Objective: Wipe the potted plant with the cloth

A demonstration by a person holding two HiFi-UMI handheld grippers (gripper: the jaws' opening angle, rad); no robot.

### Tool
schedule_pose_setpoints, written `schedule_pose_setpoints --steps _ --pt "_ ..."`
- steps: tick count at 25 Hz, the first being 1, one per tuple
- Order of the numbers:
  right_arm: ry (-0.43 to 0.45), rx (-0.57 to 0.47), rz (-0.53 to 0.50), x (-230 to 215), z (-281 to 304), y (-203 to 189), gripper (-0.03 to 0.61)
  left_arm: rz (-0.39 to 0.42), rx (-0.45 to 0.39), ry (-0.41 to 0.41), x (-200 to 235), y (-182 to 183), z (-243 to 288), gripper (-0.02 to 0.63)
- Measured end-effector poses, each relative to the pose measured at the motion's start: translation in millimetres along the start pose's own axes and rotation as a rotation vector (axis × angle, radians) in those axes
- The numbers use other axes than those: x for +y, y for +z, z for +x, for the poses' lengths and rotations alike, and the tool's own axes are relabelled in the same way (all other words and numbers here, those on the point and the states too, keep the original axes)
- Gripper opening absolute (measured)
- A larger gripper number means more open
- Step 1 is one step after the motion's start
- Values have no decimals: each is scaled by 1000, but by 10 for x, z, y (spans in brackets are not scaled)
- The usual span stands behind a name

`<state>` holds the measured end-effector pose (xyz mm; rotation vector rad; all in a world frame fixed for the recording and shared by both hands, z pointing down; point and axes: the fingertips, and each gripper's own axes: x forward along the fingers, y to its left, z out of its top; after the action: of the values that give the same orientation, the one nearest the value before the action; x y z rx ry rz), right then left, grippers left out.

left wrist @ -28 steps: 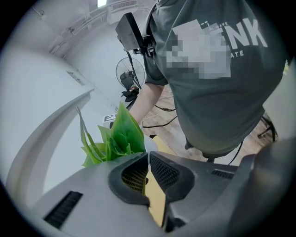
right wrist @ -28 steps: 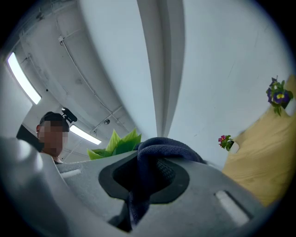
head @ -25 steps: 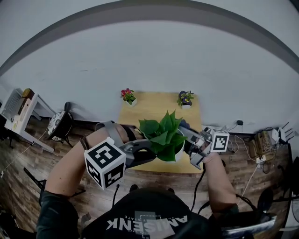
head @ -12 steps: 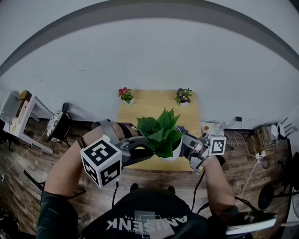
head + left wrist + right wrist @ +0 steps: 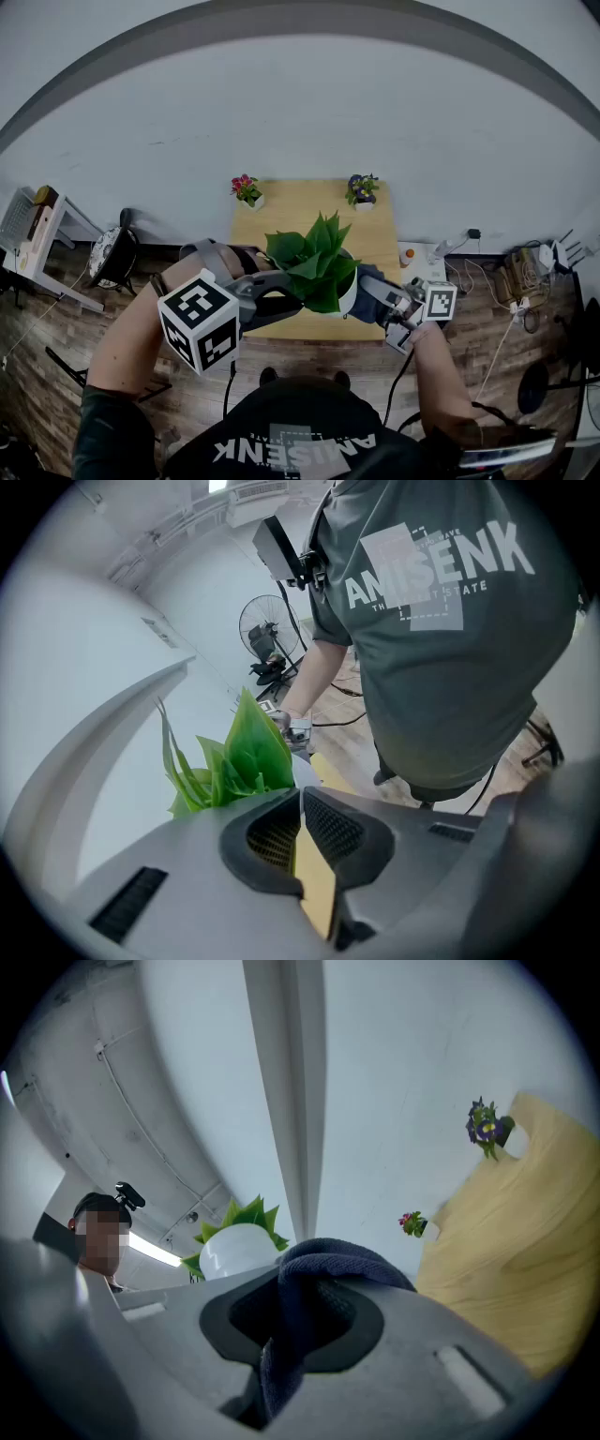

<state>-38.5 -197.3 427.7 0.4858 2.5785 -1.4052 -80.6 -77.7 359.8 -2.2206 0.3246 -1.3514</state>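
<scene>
Clamping a bunched dark blue cloth [image 5: 328, 1265] between its jaws, the right gripper [image 5: 298, 1283] sits at the right side of the potted plant [image 5: 314, 272], just beside its white pot [image 5: 349, 294]. The cloth fills the gap between the jaws and folds over their tips. In the right gripper view the pot's rounded white underside shows just beyond the cloth, ringed by green leaves. I cannot tell whether cloth and pot touch.

The left gripper [image 5: 300, 794] comes in from the plant's left, under the leaves. Its jaws are drawn to a narrow slit, and the tips meet right at the pot's white rim, so they appear to pinch it there. Leaves stand directly beyond the tips.

The plant shows over the near half of the wooden table [image 5: 309, 220], between the two grippers, with its broad pointed leaves spreading up and to the left. Whether its base rests on the wood is hidden.

At the table's far edge, well away from the plant, are a red-flowered pot [image 5: 247, 190] at the left corner and a purple-flowered pot [image 5: 361, 190] at the right corner.
</scene>
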Motion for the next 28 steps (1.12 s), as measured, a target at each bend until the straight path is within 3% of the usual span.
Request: schedule_pose_setpoints --steps 4,7,12,20,28 --pt "29 -19 -56 81 174 393 44 -22 -63 -30 23 77 -59 17" --pt "85 25 -91 215 489 564 44 -36 -114 -43 61 157 -142 17" --pt "196 112 -117 374 717 481 44 -58 -95 -40 56 219 -155 17" --pt "288 145 -95 504 569 352 44 -129 -70 -32 -6 260 -94 17" --pt "280 97 -113 585 413 321 44 -203 -117 -53 -59 188 -55 15"
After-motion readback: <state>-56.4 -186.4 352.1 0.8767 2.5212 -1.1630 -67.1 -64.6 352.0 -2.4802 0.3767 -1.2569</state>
